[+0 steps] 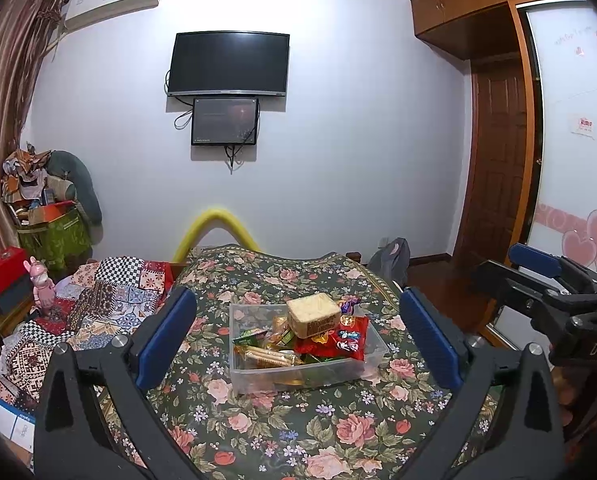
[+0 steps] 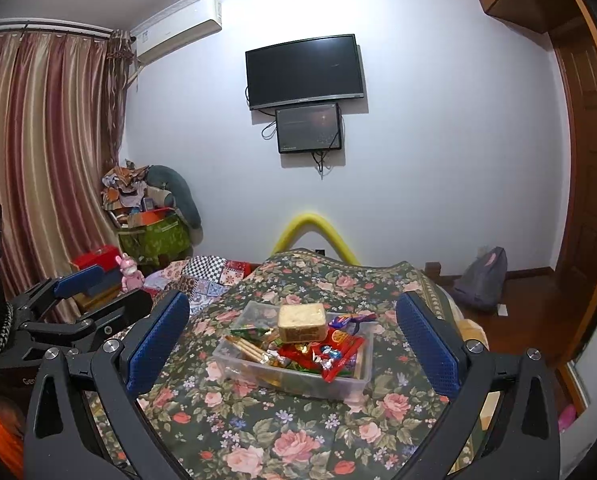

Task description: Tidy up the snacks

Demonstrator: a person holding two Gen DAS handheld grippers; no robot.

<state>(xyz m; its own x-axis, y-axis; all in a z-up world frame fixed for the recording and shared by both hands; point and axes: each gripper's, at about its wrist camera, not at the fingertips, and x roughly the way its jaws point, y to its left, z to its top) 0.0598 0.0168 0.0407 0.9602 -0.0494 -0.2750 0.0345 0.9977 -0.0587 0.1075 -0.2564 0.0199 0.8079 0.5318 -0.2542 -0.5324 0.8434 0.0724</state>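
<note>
A clear plastic bin (image 1: pixel 372 350) (image 2: pixel 362 380) sits on the floral cloth (image 1: pixel 290 428) (image 2: pixel 258 428) and holds mixed snacks. On top lies a pale wrapped cake block (image 1: pixel 313 315) (image 2: pixel 301 321), beside a red packet (image 1: pixel 334 344) (image 2: pixel 340 350) and wrapped biscuit sticks (image 1: pixel 264 356) (image 2: pixel 244 346). My left gripper (image 1: pixel 298 336) is open and empty, held back from the bin with its fingers to either side in view. My right gripper (image 2: pixel 292 338) is open and empty too, also short of the bin. It shows at the right edge of the left wrist view (image 1: pixel 538 276).
A patchwork quilt (image 1: pixel 98 304) (image 2: pixel 206 276) lies left of the floral cloth. Boxes and a pink doll (image 1: pixel 42 286) (image 2: pixel 130 272) stand at the left. A grey backpack (image 1: pixel 392 258) (image 2: pixel 480 280) sits on the wooden floor to the right. A yellow foam tube (image 1: pixel 218 228) (image 2: pixel 314 232) arches behind.
</note>
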